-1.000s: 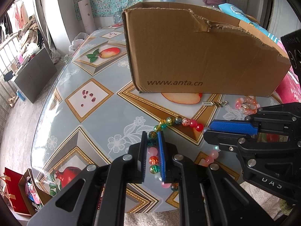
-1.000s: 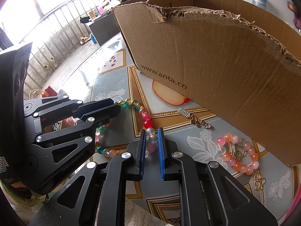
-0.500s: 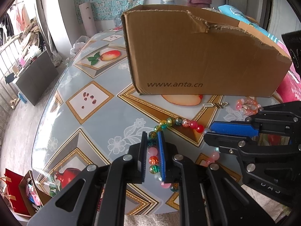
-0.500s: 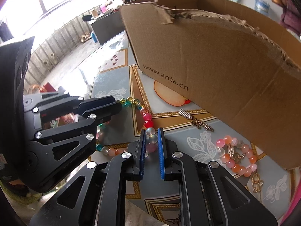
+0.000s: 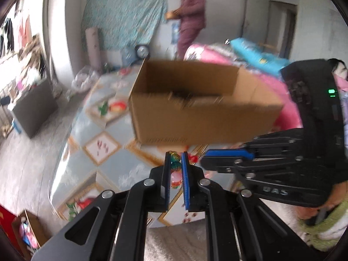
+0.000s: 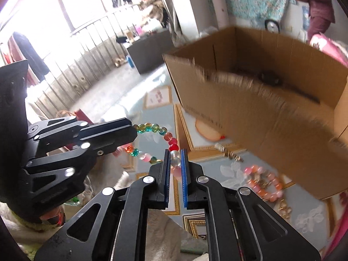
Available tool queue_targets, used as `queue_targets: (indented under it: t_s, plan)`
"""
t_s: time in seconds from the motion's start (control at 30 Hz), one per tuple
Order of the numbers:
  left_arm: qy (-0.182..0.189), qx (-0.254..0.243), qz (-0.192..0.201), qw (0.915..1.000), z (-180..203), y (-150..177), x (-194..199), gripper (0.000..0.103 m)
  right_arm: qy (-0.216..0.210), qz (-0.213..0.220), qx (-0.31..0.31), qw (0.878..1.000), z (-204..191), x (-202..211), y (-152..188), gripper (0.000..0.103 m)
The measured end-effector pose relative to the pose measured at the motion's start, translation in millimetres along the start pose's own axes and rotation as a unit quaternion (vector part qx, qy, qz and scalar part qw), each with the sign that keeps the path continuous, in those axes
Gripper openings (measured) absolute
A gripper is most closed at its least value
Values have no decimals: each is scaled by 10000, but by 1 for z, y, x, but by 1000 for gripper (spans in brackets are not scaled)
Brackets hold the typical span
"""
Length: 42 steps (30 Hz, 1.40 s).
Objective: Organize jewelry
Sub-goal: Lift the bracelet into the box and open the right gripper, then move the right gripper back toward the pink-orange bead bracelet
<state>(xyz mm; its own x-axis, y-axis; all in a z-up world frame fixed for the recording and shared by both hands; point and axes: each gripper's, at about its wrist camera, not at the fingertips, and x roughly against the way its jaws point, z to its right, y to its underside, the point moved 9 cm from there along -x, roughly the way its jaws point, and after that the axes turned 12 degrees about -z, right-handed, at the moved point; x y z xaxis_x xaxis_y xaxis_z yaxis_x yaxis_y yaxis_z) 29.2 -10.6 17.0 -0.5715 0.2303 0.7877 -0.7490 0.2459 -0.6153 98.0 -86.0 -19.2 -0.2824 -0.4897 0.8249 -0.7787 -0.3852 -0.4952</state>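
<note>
A strand of multicoloured glass beads [image 6: 167,136] hangs in the air between my two grippers, above the patterned tablecloth [image 6: 217,167]. My left gripper [image 5: 175,158] is shut on its green and pink beads [image 5: 175,165]. My right gripper [image 6: 175,154] pinches a clear bead and a pink one, its jaws still closing a little. In the right wrist view the left gripper [image 6: 130,128] holds the strand's other end. The open cardboard box [image 5: 195,119] stands just behind, something dark lying inside it [image 6: 269,77].
A pink and orange bead bracelet [image 6: 263,182], a gold bar-shaped piece [image 6: 228,152] and a small gold chain [image 6: 282,206] lie on the table in front of the box. A person [image 5: 191,15] stands at the back of the room. Pink bedding [image 5: 208,52] lies behind the box.
Both grippers have risen together with the bead strand, which has left the table. The box's open top and inside have come into view.
</note>
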Motion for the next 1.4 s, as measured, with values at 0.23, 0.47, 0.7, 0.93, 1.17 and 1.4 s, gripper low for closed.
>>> queue_targets:
  t_s: [0.23, 0.47, 0.7, 0.93, 1.17, 1.4]
  plan:
    - [271, -465, 509, 9972, 22, -76, 27, 9, 21, 496, 126, 9987, 19, 50, -55, 7]
    - [335, -623, 367, 9968, 16, -152, -9, 9, 321, 433, 116, 9985, 63, 53, -118, 7]
    - [342, -428, -542, 9970, 1, -158, -84, 9, 118, -616, -61, 9980, 99, -9, -126, 8]
    - [-81, -379, -1350, 9901, -21, -143, -141, 9, 146, -1464, -331, 9886, 128, -64, -127, 10]
    - [-91, -398, -1089, 9932, -24, -147, -136, 10, 314, -1014, -362, 9937, 133, -42, -136, 11]
    - [116, -498, -378, 9980, -13, -140, -83, 10, 55, 14, -479, 9988, 119, 50, -120, 13]
